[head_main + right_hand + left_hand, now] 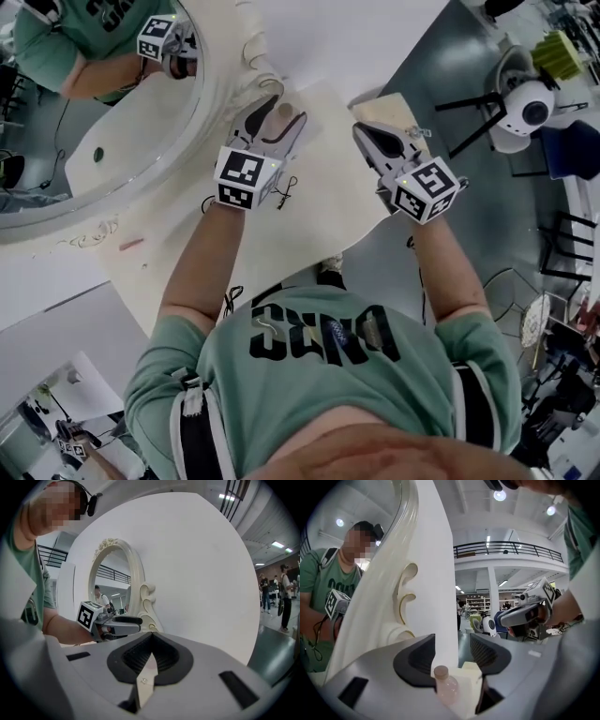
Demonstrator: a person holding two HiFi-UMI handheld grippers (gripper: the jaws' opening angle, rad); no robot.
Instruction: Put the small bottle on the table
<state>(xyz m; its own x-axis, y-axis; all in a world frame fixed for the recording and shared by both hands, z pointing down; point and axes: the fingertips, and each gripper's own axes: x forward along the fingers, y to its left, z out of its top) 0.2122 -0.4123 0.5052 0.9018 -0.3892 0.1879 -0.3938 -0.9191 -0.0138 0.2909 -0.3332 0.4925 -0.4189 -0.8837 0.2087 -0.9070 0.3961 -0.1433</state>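
- While the left gripper (452, 657) hung low over the white table (319, 211), its jaws stood wide apart, and the small bottle (446, 687) stood upright in the gap between them. Neither pad looked to be pressing on it.
- That bottle was a pale, pinkish, see-through thing with a tan cap (440, 671). To my eye it was thin plastic and very light, the sort that tips at a nudge.
- Its foot was hidden behind the gripper's body, so I could not see it meet the tabletop. From above it sat over the table near the mirror's frame (220, 75), and I judged it set down.
- Round and smooth, it would probably be slippery. The best hold seemed to be across the body just under the shoulder, not on the narrow cap.
- The wall looked soft enough to give, so a gentle squeeze would likely do. A hard one might dent it or pop it out of the pads.
- The right gripper (151, 660) was closed, jaw against jaw, with nothing in it, off by the table's right corner.
- The risk I saw was a pad clipping the bottle on the way out and toppling it.
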